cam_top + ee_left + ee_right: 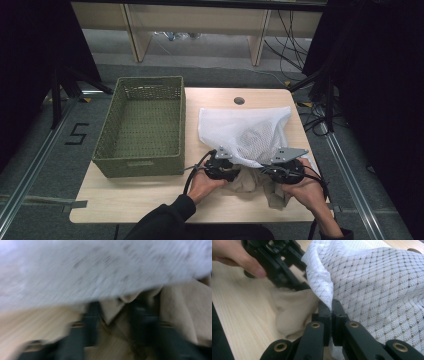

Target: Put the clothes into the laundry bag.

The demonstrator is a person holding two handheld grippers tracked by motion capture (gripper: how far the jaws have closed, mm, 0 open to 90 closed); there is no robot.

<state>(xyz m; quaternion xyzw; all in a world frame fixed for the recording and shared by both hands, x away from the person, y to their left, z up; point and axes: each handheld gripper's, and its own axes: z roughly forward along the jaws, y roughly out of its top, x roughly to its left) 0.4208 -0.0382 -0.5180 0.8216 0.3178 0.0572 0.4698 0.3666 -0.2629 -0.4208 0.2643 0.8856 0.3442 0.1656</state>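
A green woven basket (140, 127) is seen on the table (125, 197), well to the left of the left gripper (221, 167). The left gripper's 2 jaws are spread, with a fold of beige cloth (113, 308) between them but not pressed; the view is blurred. Just ahead of both grippers lies the white mesh bag (247, 132), the beige cloth (252, 180) spilling from its near edge between them. The right gripper (331, 315) is pressed together, pinching the mesh bag's (372, 282) edge.
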